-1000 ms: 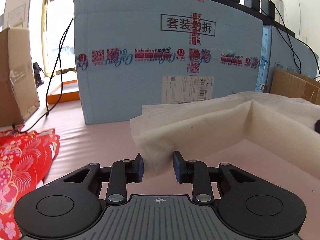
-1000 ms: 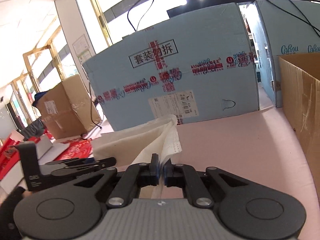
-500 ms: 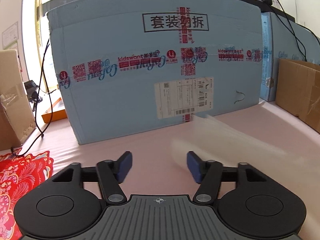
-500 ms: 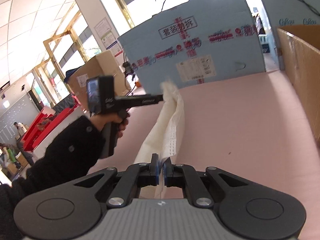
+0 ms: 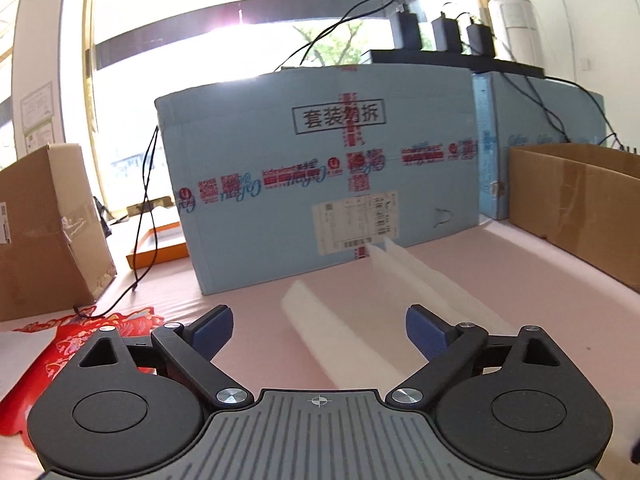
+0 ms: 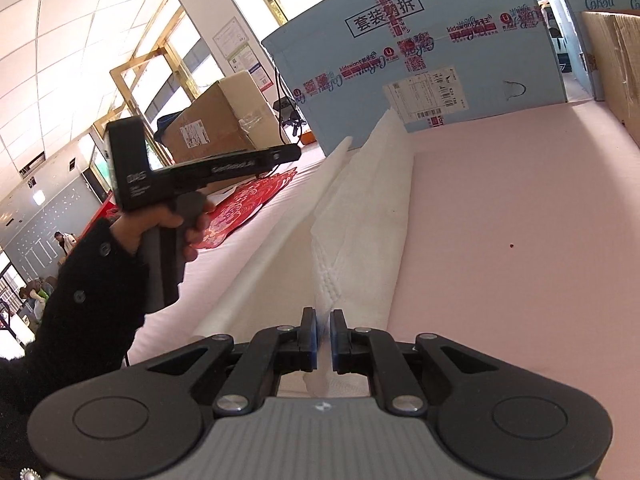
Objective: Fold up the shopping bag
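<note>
At far left we see a red patterned cloth (image 5: pixel 60 344) on the pink table (image 5: pixel 500 280). Our left gripper (image 5: pixel 319 330) has just been opening; its jaws stand wide apart, gripping nothing, above the shopping bag (image 6: pixel 360 216), which lies folded lengthwise, reaching toward the blue carton (image 5: pixel 320 184). Our right gripper (image 6: pixel 324 332) has just been loosening, its jaws narrowly parted around the bag's near end; we cannot tell whether they press it.

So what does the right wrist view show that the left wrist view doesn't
Only the right wrist view: the hand holding the left gripper, and the right gripper with bag fabric between its fingers. Only the left wrist view: the left gripper's wide-open fingers, an orange tray. Both: white bag, blue box, red cloth.
</note>
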Demonstrator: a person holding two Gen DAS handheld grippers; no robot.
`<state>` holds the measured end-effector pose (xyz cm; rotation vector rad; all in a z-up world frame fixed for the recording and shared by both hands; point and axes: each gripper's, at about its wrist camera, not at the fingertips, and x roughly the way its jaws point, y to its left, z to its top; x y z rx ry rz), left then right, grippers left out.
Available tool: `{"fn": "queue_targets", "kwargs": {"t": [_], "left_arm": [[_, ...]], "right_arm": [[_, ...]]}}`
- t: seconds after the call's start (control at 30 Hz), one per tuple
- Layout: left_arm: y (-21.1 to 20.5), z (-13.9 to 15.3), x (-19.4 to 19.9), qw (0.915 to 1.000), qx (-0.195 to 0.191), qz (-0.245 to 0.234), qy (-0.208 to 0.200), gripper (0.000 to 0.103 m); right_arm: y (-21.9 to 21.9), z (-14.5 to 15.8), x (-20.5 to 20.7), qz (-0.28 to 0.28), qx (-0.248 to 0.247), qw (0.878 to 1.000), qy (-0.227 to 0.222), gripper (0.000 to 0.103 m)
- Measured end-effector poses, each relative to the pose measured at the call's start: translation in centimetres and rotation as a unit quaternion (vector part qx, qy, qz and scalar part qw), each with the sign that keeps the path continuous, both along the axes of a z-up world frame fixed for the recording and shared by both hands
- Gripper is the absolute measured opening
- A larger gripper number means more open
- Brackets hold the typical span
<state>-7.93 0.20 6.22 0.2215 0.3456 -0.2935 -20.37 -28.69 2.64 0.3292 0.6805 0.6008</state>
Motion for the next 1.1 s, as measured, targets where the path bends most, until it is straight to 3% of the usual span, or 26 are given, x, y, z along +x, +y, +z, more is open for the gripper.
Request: {"fn": "queue_targets", "kwargs": {"t": [0.1,0.2,0.27,0.33,0.57,0.67,0.77,0.9,1.03,1.1], "left_arm": [[-1.0,-0.4,-2.9,0.9985,0.025,-0.042,-0.026,0.098],[-2.2,-0.8,-4.2,0.9974,0.058,-0.035,-0.023,0.099],[-3.0,-1.3,-5.2,0.9958,0.084,-0.026,-0.028,0.099],[-3.4,-1.6,-6.1,0.9964,0.077,-0.029,-0.019,0.099],[-5.6,-2.6,-9.2,0.9943,0.044,-0.096,0.008,0.099],[-7.6,-3.6,-10.2,0.9887,0.051,-0.139,0.024,0.099],[-9.7,-4.8,-10.9,0.9813,0.064,-0.177,0.040,0.099],[-12.4,-6.1,-11.0,0.9751,0.094,-0.194,0.052,0.099],[-13.1,-6.3,-10.9,0.9739,0.102,-0.195,0.056,0.099],[-13.0,-6.3,-10.6,0.9751,0.097,-0.190,0.059,0.099]], "right_arm": [[-1.0,-0.4,-0.3,-0.027,-0.005,1.000,0.001,0.014],[-2.0,-0.6,-0.6,-0.064,-0.019,0.998,0.003,0.017],[-2.6,-0.5,-0.9,-0.089,-0.038,0.995,0.000,0.030],[-3.2,-0.3,-1.5,-0.110,-0.049,0.993,-0.011,0.053],[-4.7,-0.6,-1.0,-0.141,-0.024,0.990,-0.010,0.060],[-5.5,-1.4,-0.2,-0.151,0.007,0.988,0.030,0.060],[-5.7,-1.6,0.5,-0.147,0.023,0.988,0.036,0.060],[-5.5,-2.0,1.3,-0.123,0.054,0.989,0.054,0.056],[-5.3,-2.3,2.1,-0.102,0.099,0.987,0.076,0.026],[-5.2,-2.3,2.2,-0.095,0.124,0.985,0.074,0.017]]}}
